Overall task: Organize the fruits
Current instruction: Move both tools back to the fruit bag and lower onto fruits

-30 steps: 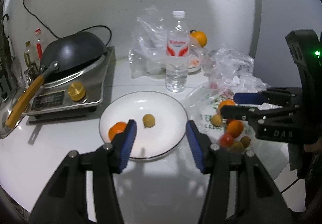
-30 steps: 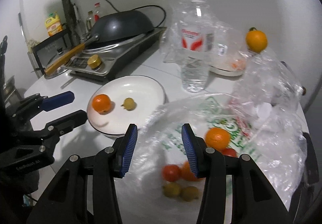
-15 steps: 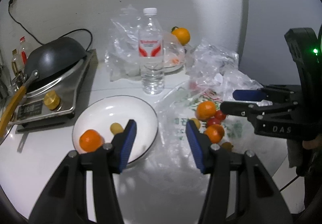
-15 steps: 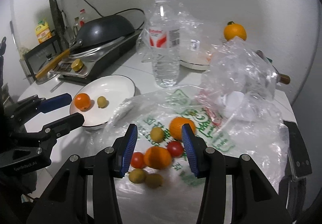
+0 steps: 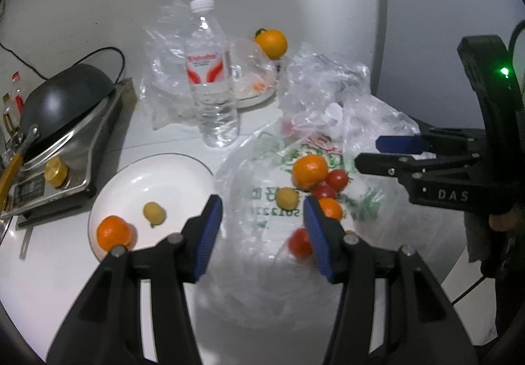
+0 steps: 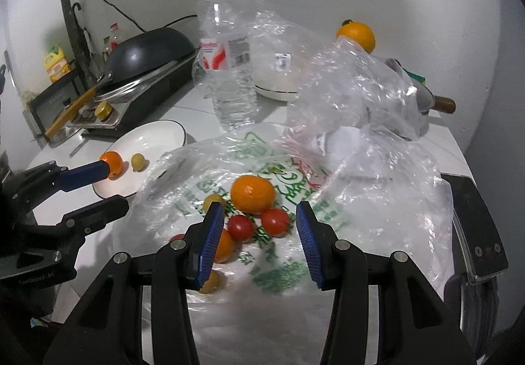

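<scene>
At twelve o'clock from the right gripper [image 6: 259,242], whose jaws stood apart and empty, cherry tomatoes [image 6: 241,227] crowded an orange [image 6: 252,194] on a slippery plastic bag [image 6: 377,168]; a clumsy pinch risked scattering them. The left gripper [image 5: 262,235] likewise gaped empty.

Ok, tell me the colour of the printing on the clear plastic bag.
Mostly green, with some red, on the clear plastic bag; right wrist view shows it best.

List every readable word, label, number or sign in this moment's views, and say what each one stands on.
"DAS": white letters on the black body of the right claw.
Water bottle: red and white label, brand too blurred to read.
Clear plastic bag: green and red print, mirrored and crumpled; digits show in the left wrist view, not reliably readable.
Left claw: small white lettering on its body, blurred.
Stove: dark display panel, unreadable.
</scene>
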